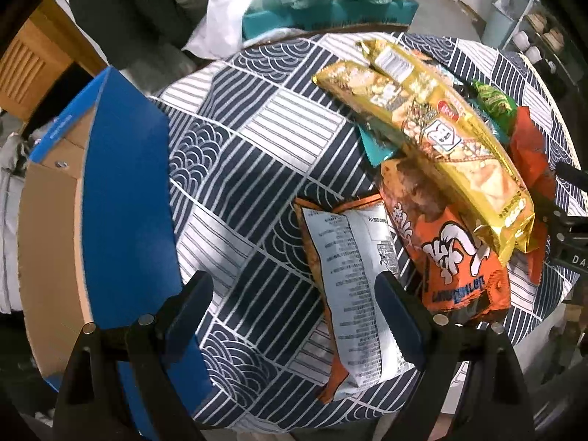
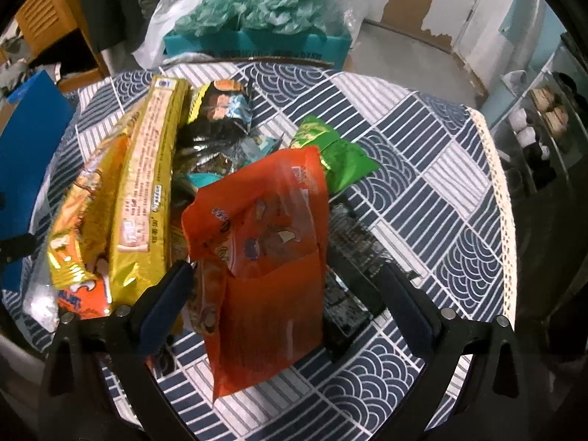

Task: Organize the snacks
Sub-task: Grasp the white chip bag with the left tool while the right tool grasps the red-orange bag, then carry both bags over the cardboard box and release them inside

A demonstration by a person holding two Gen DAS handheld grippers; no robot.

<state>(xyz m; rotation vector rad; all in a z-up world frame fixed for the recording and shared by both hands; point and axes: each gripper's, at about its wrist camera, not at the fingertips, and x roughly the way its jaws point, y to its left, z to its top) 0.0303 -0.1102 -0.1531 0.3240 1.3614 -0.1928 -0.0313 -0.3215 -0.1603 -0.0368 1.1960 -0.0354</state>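
A pile of snack packets lies on a round table with a blue-and-white patterned cloth (image 1: 257, 139). In the left wrist view, my left gripper (image 1: 297, 316) is open above the cloth; its right finger lies over a white-backed orange packet (image 1: 352, 286). Beside it lie an orange packet (image 1: 452, 257) and a long yellow packet (image 1: 433, 125). In the right wrist view, my right gripper (image 2: 286, 294) is open around a red-orange bag (image 2: 268, 257), apart from it. The yellow packets (image 2: 147, 183), a green packet (image 2: 338, 154) and a dark packet (image 2: 220, 110) lie beyond.
An open blue cardboard box (image 1: 121, 213) stands at the table's left edge. A teal box with crumpled paper (image 2: 253, 36) and a white plastic bag (image 2: 169, 11) sit behind the table. A dark flat packet (image 2: 349, 275) lies right of the red bag.
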